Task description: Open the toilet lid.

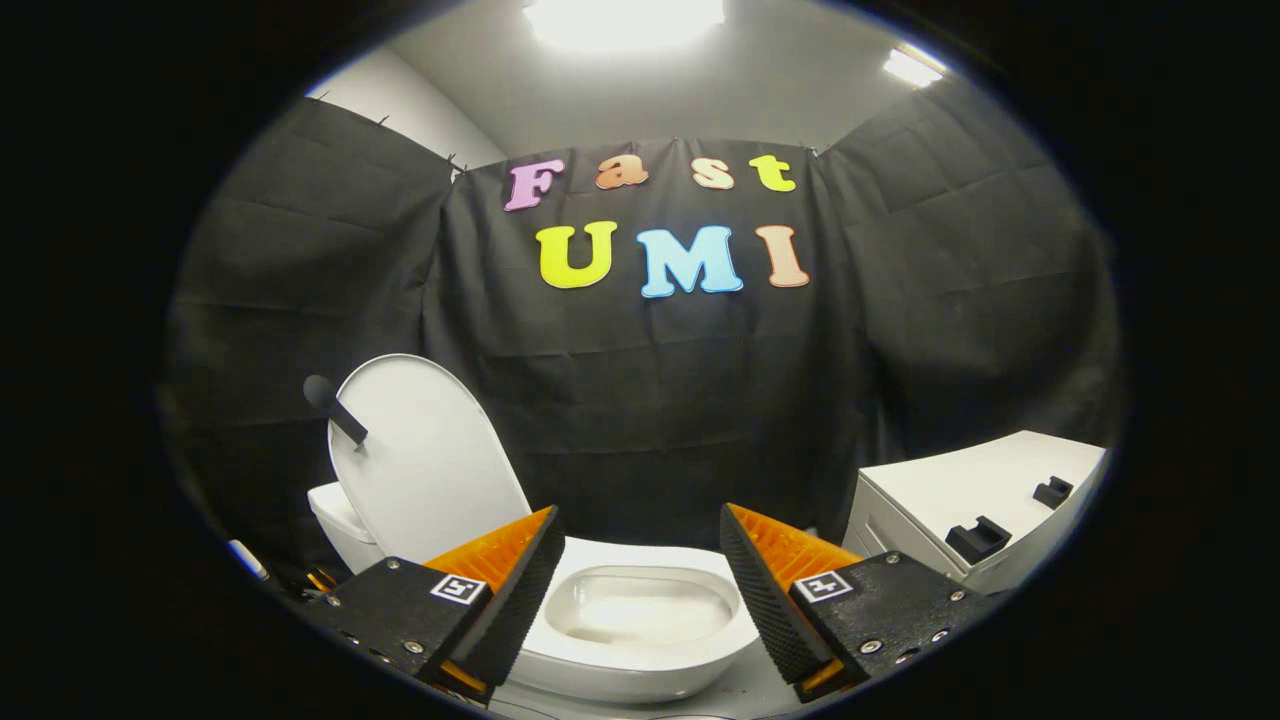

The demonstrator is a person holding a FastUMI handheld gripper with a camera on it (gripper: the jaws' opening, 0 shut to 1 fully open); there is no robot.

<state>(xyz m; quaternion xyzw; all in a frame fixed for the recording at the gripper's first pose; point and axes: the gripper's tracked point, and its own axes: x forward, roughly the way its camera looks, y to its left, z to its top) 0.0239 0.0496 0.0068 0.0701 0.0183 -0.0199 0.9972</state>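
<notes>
Already the toilet lid stands raised in the gripper view, an oval white panel leaning back toward the black cloth wall. Its long axis runs up and down, tilted a little so that its rounded top leans away from the bowl; its broad inner face turns toward the open seat and the gripper. A short dark handle sticks out from the lid's upper outer edge, pointing up and outward. Behind the lid's foot sits the white tank.

Below and ahead, the toilet bowl lies uncovered, its pale basin showing in the gap between the two fingers. The gripper is spread wide, jaws well apart and holding nothing; neither finger touches the lid, which rises just beyond the one finger.

Off to the other side, past the other finger, stands a white cabinet with two small dark brackets on its top.
</notes>
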